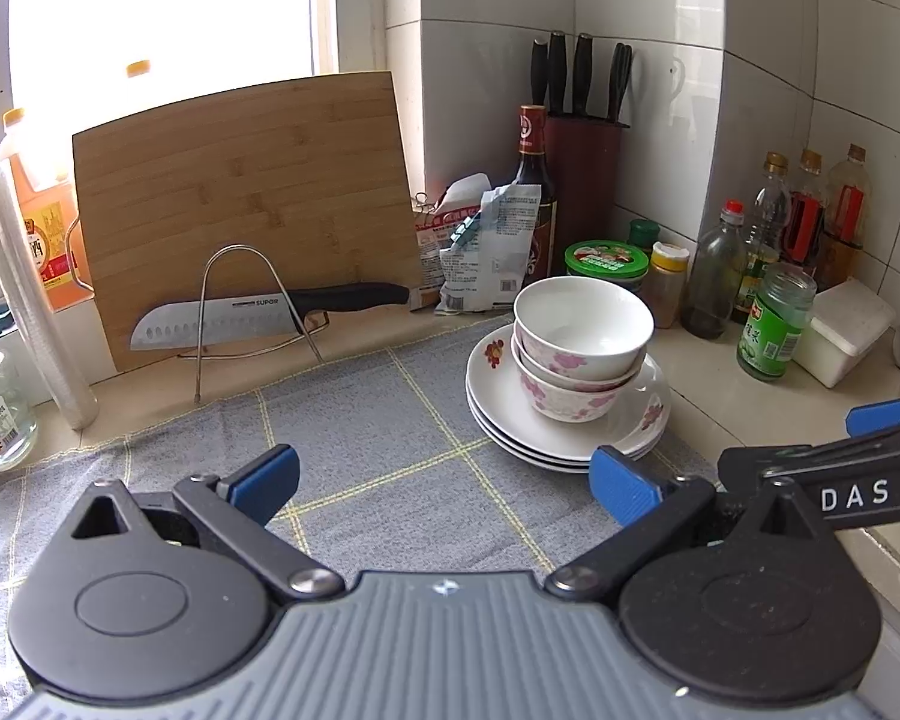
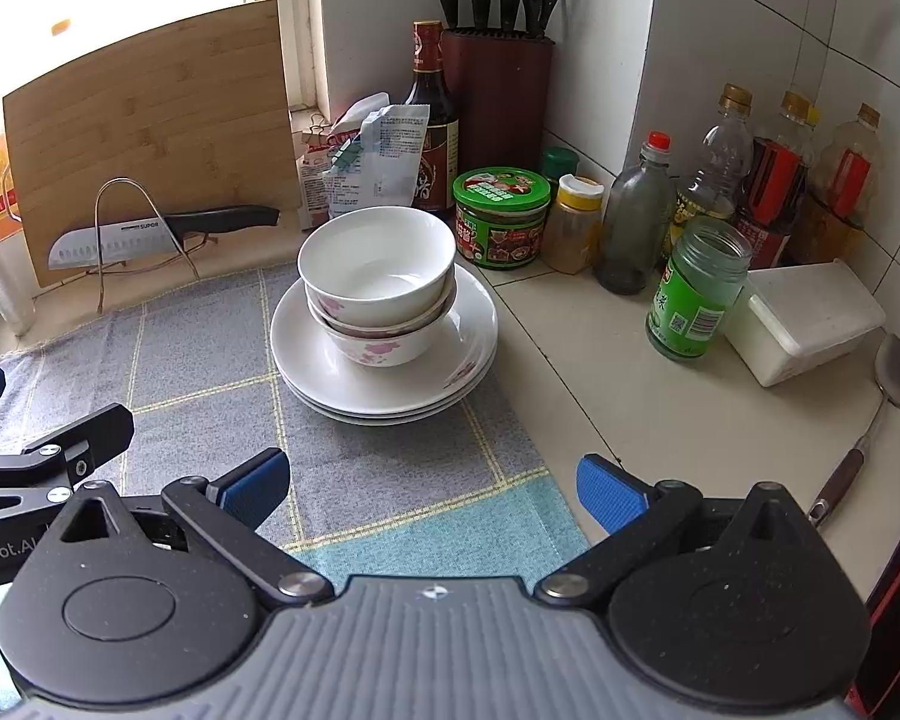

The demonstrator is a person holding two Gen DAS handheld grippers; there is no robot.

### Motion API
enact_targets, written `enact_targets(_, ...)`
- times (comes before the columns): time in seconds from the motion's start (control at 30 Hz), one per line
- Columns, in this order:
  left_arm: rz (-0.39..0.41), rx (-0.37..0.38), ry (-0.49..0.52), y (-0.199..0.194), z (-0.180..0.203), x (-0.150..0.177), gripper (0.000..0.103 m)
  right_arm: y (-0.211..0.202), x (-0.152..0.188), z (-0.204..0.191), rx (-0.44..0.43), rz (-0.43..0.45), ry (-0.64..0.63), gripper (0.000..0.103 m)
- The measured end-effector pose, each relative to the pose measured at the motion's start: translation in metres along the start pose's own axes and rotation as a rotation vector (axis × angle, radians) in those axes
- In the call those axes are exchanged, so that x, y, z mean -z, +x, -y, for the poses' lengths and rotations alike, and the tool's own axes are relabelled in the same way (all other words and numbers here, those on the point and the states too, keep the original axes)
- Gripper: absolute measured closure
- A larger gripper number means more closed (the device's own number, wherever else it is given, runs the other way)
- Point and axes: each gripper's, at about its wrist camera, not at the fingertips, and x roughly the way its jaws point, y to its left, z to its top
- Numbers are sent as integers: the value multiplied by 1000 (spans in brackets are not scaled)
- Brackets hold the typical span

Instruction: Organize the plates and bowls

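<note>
1. Left gripper (image 1: 444,480): fingers spread wide, nothing between them, hovering over grey checked cloth (image 1: 360,420) on the table (image 1: 720,372).
2. Right gripper (image 2: 432,489): also spread wide, empty, above the cloth's near edge, just short of the stack.
3. Plates (image 2: 384,378): 3 white w/ pink flowers, stacked flat on the cloth's far right part.
4. Bowls (image 2: 378,276): 2 nested upright on top plate, upper one tilted a bit; both look empty.
5. Behind stack: 1 green-lid tub (image 2: 501,216), 1 yellow-cap spice jar (image 2: 573,222), 1 dark sauce bottle (image 2: 432,114), 1 knife block (image 2: 498,96) w/ 3 knife handles + 1 scissors.
6. Right of stack: 1 green-label glass jar (image 2: 696,288), 1 white lidded box (image 2: 804,324), 1 metal spatula (image 2: 870,420), 4 bottles at wall (more may hide behind).
7. Left: 1 bamboo cutting board (image 1: 246,204) leaning upright, 1 knife (image 1: 258,315) resting in wire rack (image 1: 252,312) in front of it.
</note>
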Motion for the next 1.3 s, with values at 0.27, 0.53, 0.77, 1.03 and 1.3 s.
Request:
enact_targets(0.27,3,-1,0,-2,0,-1,1,-4,-1,1,8,9,3,0)
enact_targets(0.53,4,-1,0,-3,0,-1,1,-5,0,2,17,11,6,0)
enact_targets(0.77,-3,-4,-5,-2,2,-1,1,-5,0,3,23,12,9,0)
enact_targets(1.03,-5,-5,-4,-1,2,-2,1,-5,0,4,26,12,10,0)
enact_targets(1.3,-6,-1,-5,-1,2,-3,1,-5,-1,4,34,12,11,0)
